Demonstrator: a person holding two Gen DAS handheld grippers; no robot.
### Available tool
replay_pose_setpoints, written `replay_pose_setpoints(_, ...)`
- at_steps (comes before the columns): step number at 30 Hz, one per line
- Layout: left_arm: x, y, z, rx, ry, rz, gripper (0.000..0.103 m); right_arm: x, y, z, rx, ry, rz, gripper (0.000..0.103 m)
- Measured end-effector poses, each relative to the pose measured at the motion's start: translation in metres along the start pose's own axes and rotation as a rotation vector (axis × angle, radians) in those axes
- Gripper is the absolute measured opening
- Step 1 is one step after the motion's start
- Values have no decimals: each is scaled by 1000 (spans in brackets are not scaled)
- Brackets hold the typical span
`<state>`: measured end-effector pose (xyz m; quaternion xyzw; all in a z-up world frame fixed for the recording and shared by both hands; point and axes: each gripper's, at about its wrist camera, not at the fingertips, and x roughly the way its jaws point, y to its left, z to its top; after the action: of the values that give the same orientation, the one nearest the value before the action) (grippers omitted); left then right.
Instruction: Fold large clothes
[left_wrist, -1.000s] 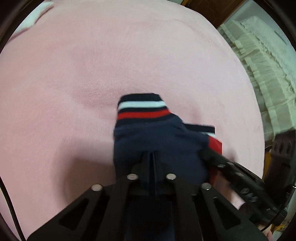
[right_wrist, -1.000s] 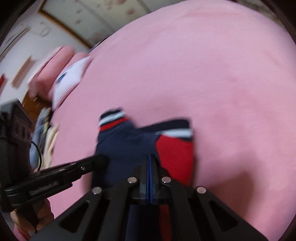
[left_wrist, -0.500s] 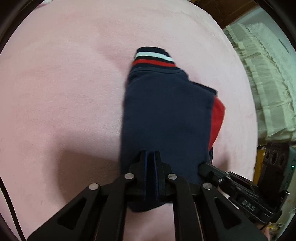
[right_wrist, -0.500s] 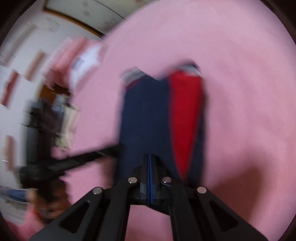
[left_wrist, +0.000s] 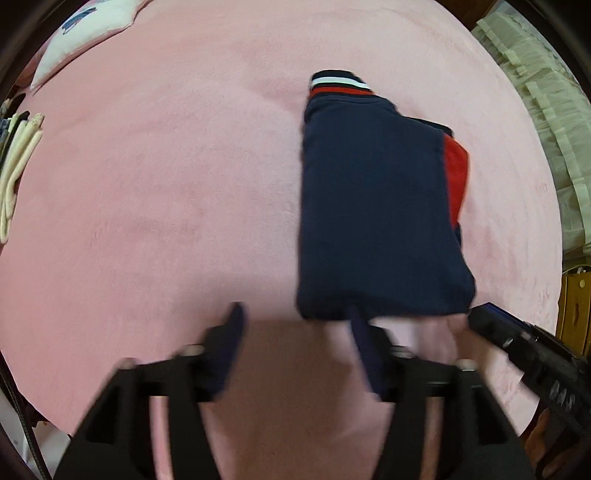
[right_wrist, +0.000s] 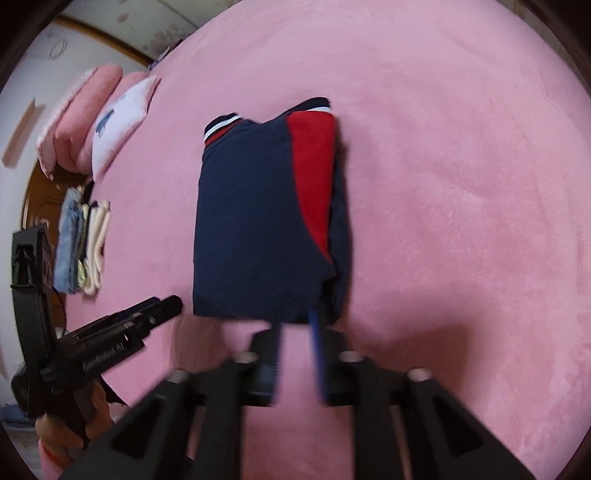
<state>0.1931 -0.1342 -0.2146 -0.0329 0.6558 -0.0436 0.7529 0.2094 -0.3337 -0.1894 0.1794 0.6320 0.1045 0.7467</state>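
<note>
A navy garment (left_wrist: 373, 206) with a red panel and striped red-white cuffs lies folded into a rectangle on the pink bed cover (left_wrist: 147, 184). It also shows in the right wrist view (right_wrist: 266, 221). My left gripper (left_wrist: 295, 325) is open and empty, just off the garment's near edge, to its left. My right gripper (right_wrist: 297, 325) is open and empty at the near edge, near the right corner. The right gripper shows at the lower right of the left wrist view (left_wrist: 524, 354), and the left gripper at the lower left of the right wrist view (right_wrist: 122, 332).
Pink and white pillows (right_wrist: 103, 125) lie at the head of the bed. A stack of folded clothes (right_wrist: 81, 243) lies by the bed's left edge. A cream ruffled cloth (left_wrist: 546, 110) and a yellow box (left_wrist: 576, 306) are beyond the right edge.
Both grippers have opened and let go of the garment, then drawn back from its near edge. The garment now lies flat, laid out and folded on the bed.
</note>
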Motion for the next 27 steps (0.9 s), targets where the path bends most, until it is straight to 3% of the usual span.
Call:
replay_pose_setpoints(2,-10,6,-7,11,-9,-5,69,-3,7,-2,-44,9,-28,57)
replay_pose_setpoints(5,-12,-3,-12,23,-11,17,76,-16,13,-4,-61,-3,-67,60)
replay_pose_setpoints(9,-18,0,-12,14,-18,12,81,-22,15,-3,-32,-7,-118,73)
replay_pose_setpoints(27,-21,0,-6,-10,-13,-9,83,-25,7,7,-19,13,-151,77)
